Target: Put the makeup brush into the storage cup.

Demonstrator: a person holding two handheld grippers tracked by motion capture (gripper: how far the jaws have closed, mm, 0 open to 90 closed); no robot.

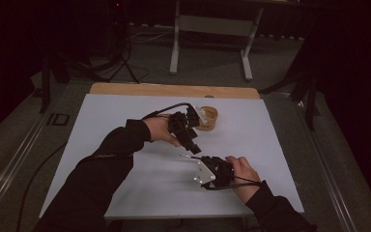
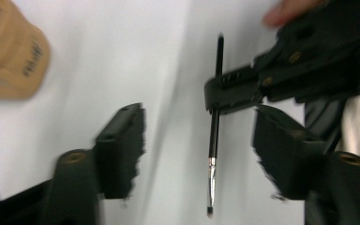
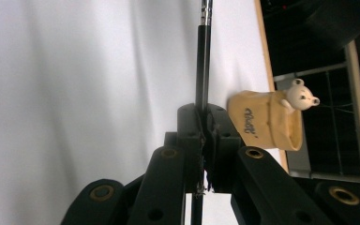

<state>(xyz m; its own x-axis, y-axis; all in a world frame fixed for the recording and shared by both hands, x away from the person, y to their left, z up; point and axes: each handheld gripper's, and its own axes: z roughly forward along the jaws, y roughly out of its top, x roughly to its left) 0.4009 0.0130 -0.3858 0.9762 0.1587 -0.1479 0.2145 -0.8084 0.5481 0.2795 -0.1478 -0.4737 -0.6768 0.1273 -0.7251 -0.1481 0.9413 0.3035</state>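
On the white counter (image 1: pixel 125 145), near its middle, the two claws meet over one thin black brush (image 2: pixel 214 126). The right claw (image 1: pixel 199 166) lies low at the near side of the counter, held in the person's right hand (image 1: pixel 241 170), and its jaws are pressed together on the handle of the brush. In the right gripper view the black handle passes straight between the two closed pads and goes on past them, and its metal collar is at the top edge of that view. In the left gripper view the same claw comes in from the upper right and pinches the handle a little above its middle, while the metal collar and the small tip point down, below the grip.

The left claw (image 2: pixel 199 150) is held by the left hand (image 1: pixel 162 128) a little farther from the person, between the right claw and the pot. Its jaws stand wide apart. The brush hangs in the gap between them, closer to the right one, and neither pad touches it.

The small tan pot (image 1: pixel 207 117) stands behind the left claw, farther up the counter. It has dark writing on its side and a little white bear (image 3: pixel 301 95) at its rim. The brush is outside the pot, well apart from it.
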